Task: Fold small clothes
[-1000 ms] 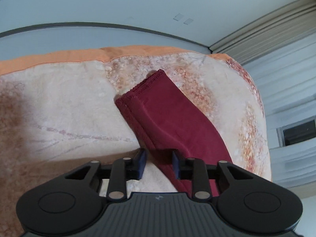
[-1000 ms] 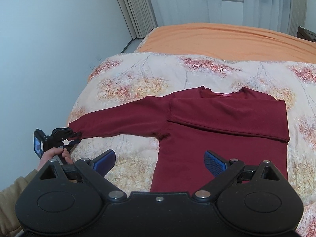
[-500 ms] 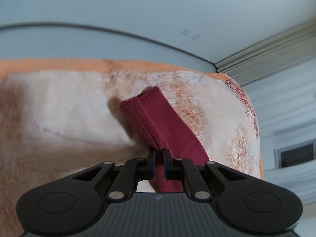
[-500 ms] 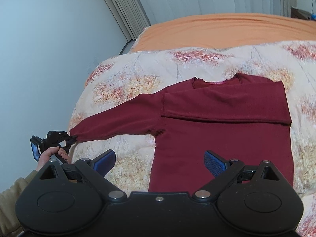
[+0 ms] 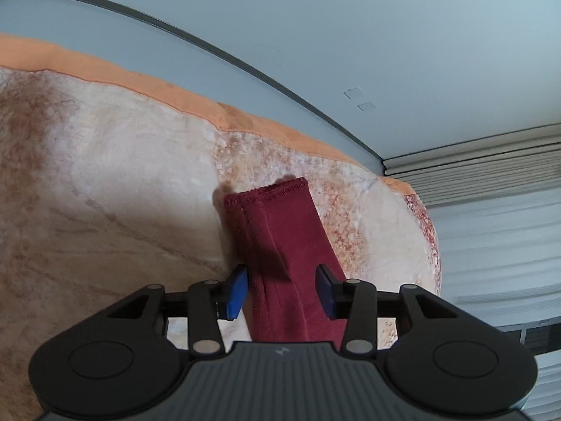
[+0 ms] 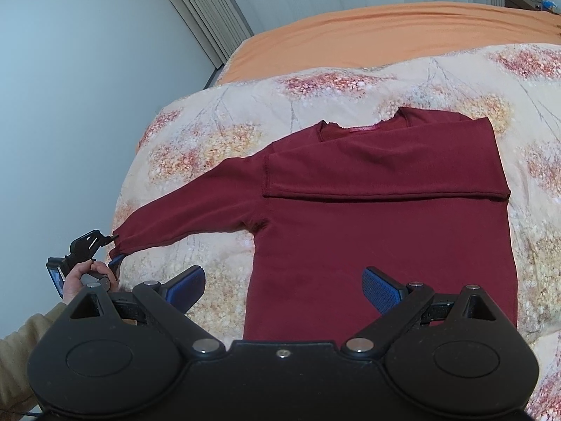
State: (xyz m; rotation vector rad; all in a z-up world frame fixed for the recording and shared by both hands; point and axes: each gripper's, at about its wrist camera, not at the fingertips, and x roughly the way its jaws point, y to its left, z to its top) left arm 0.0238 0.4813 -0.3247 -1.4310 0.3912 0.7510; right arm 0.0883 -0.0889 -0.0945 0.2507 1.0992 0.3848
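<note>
Where half a second ago clamped shut on the sleeve cuff [image 5: 277, 203], now with jaws parted again: left gripper [image 5: 282, 287], blue pads standing off either side of the cuff, fabric between them but not squeezed, at most brushed by the left pad. Cuff less bunched than before, lying flatter on the floral duvet [image 5: 105, 193]. Seen also from the right wrist view at the far left, held in a hand [image 6: 82, 275] with a tan sleeve behind.

Right gripper [image 6: 284, 287]: jaws wide apart, nothing between the pads, lower over the garment than a second ago.

Maroon sweater [image 6: 378, 231]: spread flat on the duvet, neckline toward the orange sheet [image 6: 385, 31], hem toward the camera. One sleeve folded across the chest; the other stretched out long to the left and slightly downward, its end at the left gripper.
</note>
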